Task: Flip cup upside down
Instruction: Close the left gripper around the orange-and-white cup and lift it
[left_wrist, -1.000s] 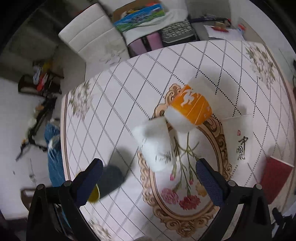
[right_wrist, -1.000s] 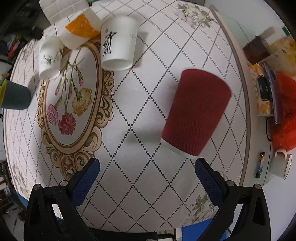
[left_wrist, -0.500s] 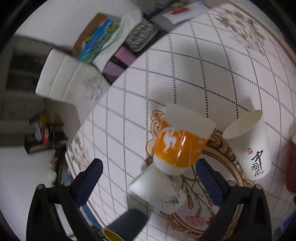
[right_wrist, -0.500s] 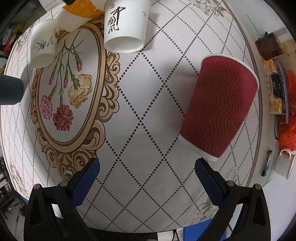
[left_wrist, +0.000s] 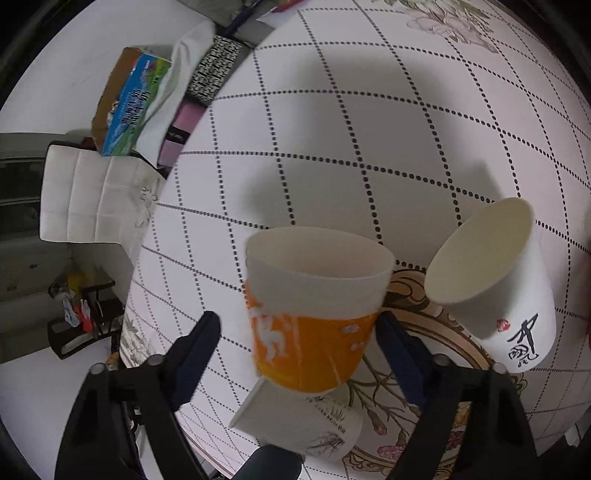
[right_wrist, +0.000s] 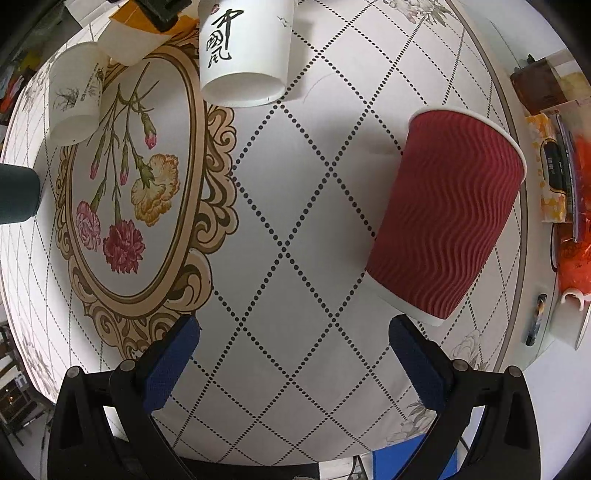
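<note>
The left gripper (left_wrist: 299, 332) has its two fingers spread wide on both sides of the orange cup (left_wrist: 314, 314), which stands upright on the table (left_wrist: 332, 129) with its open mouth up. The right finger seems to touch the cup's wall or is just beside it, while a clear gap is on the left side, so I judge the cup is not clamped yet. The gripper stands at the middle height of the cup, probably because a grip on the body gives good control for turning it over. Very close in front of the orange cup a white cup with a plant drawing (left_wrist: 314, 424) is placed, and the white cup with black calligraphy (left_wrist: 498, 291) is near on the right; both look already inverted, and they leave little room for the flip. A dark teal cup (left_wrist: 275, 461) is at the lower edge. The right gripper (right_wrist: 295, 354) hangs above the bare tablecloth, its fingers wide apart and holding nothing. The red ribbed cup (right_wrist: 447, 218) is near its right finger and I think its wide rim is down. A white chair (left_wrist: 92, 195) stands beside the table.
</note>
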